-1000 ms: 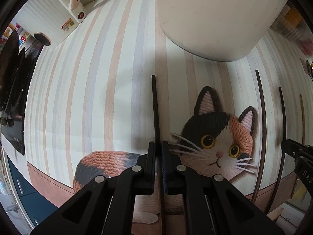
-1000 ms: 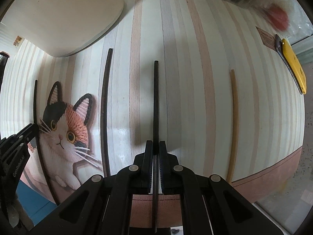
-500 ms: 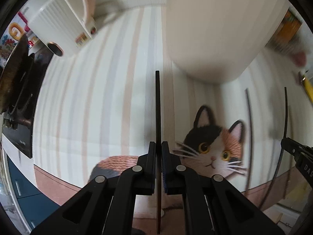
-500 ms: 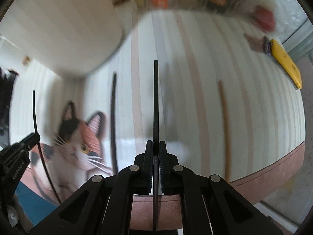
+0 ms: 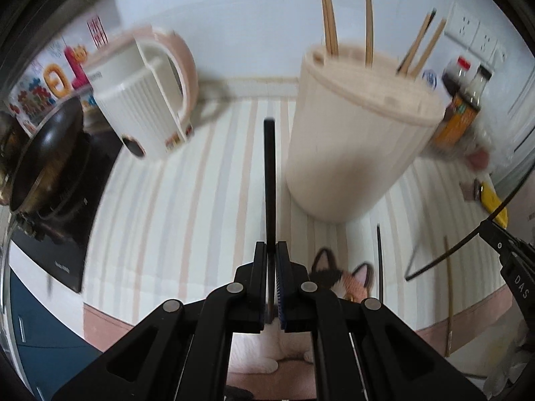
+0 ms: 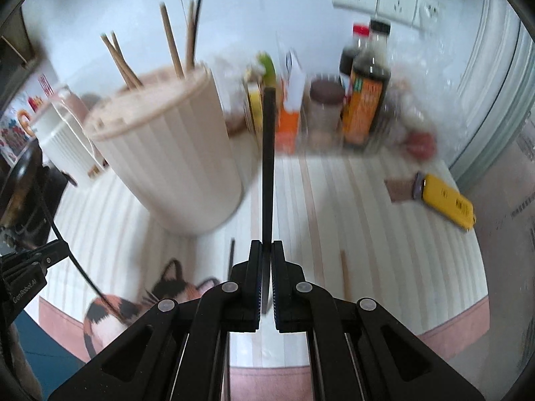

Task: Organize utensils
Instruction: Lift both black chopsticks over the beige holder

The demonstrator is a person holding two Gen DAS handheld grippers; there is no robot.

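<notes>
Both grippers are carrying one dark chopstick each toward the cream ribbed holder [image 5: 354,140]. Left gripper [image 5: 271,284] is clamped on its black chopstick [image 5: 269,180], jaws closed right down on the shaft, stick pointing forward past the fingertips. Right gripper [image 6: 264,284] is gripping its own black chopstick [image 6: 268,167] the same way, jaws pinched together on it. Both are hanging in the air above the striped mat [image 5: 160,220], clear of the surface.

The holder is standing upright on the mat, ahead and to the right in the left view, ahead and left in the right view, so it sits between the two tools. Several tan chopsticks [image 5: 329,16] and at least one dark one are already poking out of its top. Two more sticks are lying loose on the mat near the cat print [image 6: 133,300]: a dark one [image 5: 379,254] and a tan one [image 5: 448,284].

Judged step: lift and drop into the holder. Doing it well likely means getting each tip higher than the rim before moving across, tilting the stick close to vertical, and aiming for an open gap on top away from the standing sticks. Going one hand at a time should be keeping the two tools from colliding over the narrow opening. Frames are motion-blurred, so the top slots cannot be made out.
</notes>
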